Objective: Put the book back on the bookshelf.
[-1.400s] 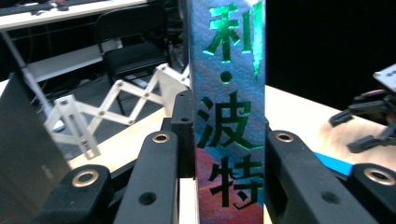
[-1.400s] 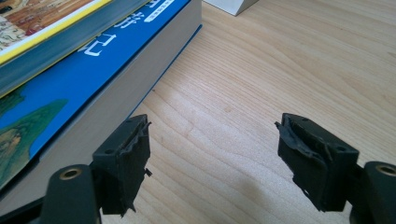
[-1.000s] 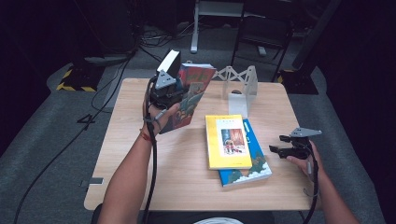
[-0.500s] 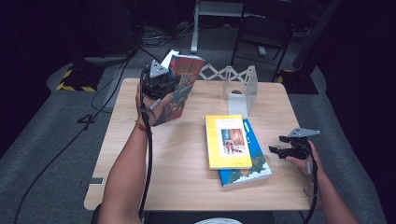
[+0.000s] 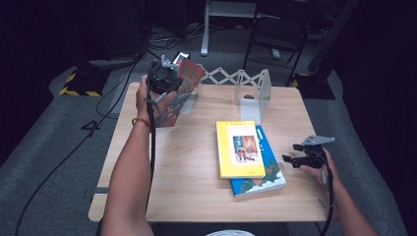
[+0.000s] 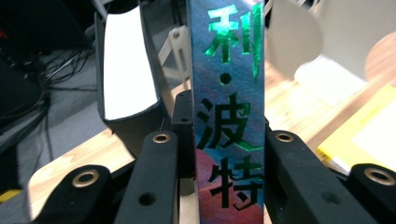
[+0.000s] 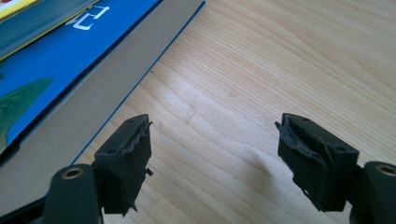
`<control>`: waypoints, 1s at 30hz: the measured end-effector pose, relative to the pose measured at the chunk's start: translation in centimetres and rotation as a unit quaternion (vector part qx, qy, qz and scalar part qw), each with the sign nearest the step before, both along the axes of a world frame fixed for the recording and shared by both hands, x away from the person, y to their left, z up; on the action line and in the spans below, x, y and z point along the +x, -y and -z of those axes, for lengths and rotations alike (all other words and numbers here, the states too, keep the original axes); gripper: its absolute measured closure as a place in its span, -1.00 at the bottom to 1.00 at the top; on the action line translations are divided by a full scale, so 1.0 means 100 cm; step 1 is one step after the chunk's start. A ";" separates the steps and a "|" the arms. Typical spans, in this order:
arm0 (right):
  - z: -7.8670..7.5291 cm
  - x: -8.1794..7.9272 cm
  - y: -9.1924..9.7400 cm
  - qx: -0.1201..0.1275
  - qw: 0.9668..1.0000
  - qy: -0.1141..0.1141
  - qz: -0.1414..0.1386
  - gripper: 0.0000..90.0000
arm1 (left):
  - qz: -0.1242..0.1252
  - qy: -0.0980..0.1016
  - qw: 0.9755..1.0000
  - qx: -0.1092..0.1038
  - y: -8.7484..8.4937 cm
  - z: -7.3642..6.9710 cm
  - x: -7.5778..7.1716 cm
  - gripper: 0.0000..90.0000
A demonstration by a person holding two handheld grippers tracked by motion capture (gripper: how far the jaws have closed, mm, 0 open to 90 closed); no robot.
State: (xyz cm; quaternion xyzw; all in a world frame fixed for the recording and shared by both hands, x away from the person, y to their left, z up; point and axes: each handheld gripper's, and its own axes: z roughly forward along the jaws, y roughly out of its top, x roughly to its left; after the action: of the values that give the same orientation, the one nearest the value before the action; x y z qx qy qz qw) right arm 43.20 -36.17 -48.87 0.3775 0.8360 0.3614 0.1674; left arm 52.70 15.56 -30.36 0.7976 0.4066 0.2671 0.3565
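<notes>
- Iridescent blue-green spine of the held book (image 6: 227, 112) sits clamped between the left gripper (image 6: 224, 140) jaws, both pads pressed flat against its covers; printed characters run down the spine, facing this gripper's camera
- Change over the last second, high view: the left gripper (image 5: 164, 78) has carried the book (image 5: 179, 93) away from the person and slightly upward, from above the far-left part of the table (image 5: 196, 196) to its far-left edge; the book now stands more upright than a second ago
- Ahead of the left gripper, just beyond the book: the white expanding rack (image 5: 236, 78) with its end plate (image 5: 259, 93); in the left gripper view a dark-edged white panel (image 6: 128, 74) shows to the left of the spine, identity unclear
- Reading: book is in transit toward the rack, probably to be stood upright in it; not yet set down, no contact with the rack seen
- Right gripper (image 7: 215, 154) unchanged: jaws apart, nothing between them, hovering low over bare table
- Beside the right gripper, toward the left gripper: the blue book (image 7: 70, 56), fore-edge nearest, with the yellow book (image 5: 239, 149) stacked on top; both untouched
- Watch: held book tilts in the grip; level it before lowering
</notes>
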 end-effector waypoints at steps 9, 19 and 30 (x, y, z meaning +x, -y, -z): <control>0.001 0.001 0.000 0.001 1.000 -0.005 0.001 -0.41 | -0.004 -0.020 0.999 0.034 0.006 -0.011 0.016 0.64; 0.004 0.001 0.000 -0.008 1.000 -0.008 -0.005 -0.41 | -0.049 0.036 0.998 -0.021 0.014 -0.005 0.031 0.64; 0.005 0.002 -0.003 -0.013 1.000 -0.009 -0.014 -0.41 | -0.070 0.081 0.991 -0.074 0.028 0.013 0.051 0.64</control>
State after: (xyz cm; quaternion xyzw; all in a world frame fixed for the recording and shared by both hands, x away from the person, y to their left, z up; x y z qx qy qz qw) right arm 43.37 -35.83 -49.41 0.3665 0.8476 0.3491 0.1594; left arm 57.84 12.80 -31.66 0.7141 0.4501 0.3243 0.4269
